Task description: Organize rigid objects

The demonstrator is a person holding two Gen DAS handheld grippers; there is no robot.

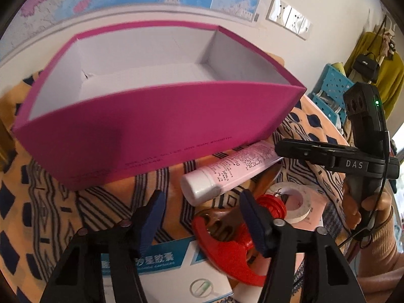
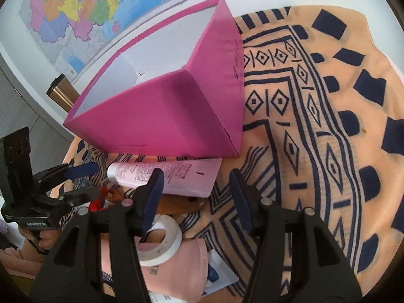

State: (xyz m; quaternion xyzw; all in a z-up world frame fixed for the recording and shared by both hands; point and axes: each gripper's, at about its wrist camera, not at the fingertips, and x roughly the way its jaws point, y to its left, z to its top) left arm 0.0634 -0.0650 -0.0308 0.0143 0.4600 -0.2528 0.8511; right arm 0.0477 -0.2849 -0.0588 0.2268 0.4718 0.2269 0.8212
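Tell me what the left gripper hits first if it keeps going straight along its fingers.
Likely the patterned tablecloth, just left of the pink tube; behind that stands the magenta box. The left gripper is open and empty; depth is uncertain.

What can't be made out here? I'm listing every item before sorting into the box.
- Pink box floor: near wall hides part of it in both views.
- Red tool, left view: the left gripper's finger covers part; what it is stays unclear.
- Tube print: blurred.
- Tape roll, right view: the right gripper's finger covers part.
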